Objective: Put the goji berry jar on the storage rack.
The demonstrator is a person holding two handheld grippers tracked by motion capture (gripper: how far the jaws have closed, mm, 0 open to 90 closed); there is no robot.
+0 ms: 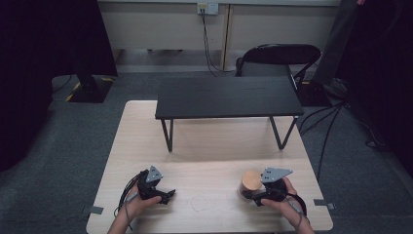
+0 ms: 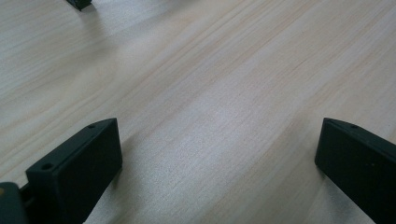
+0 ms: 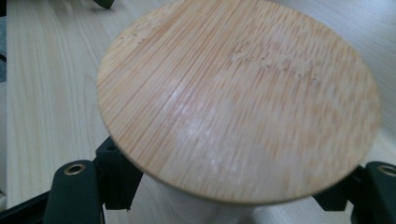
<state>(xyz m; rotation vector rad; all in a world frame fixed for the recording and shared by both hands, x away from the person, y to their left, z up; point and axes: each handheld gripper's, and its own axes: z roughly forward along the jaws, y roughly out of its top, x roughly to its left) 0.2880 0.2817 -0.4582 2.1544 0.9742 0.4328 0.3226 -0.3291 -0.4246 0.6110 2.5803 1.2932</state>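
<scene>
A squat white jar with a round bamboo lid (image 1: 252, 180) (image 3: 233, 102) stands on the pale wooden table (image 1: 209, 151) near its front right. My right gripper (image 1: 252, 196) (image 3: 229, 191) holds the jar's white body just under the lid, one black jaw pressed to each side. My left gripper (image 1: 167, 195) (image 2: 217, 140) rests low over the table at the front left. Its jaws are spread wide over bare wood, with nothing between them.
A low black shelf on thin metal legs (image 1: 229, 97) stands across the far half of the table. Behind the table are a black chair (image 1: 277, 56) and cables (image 1: 331, 122) on the grey carpet. Bare wood lies between the two grippers.
</scene>
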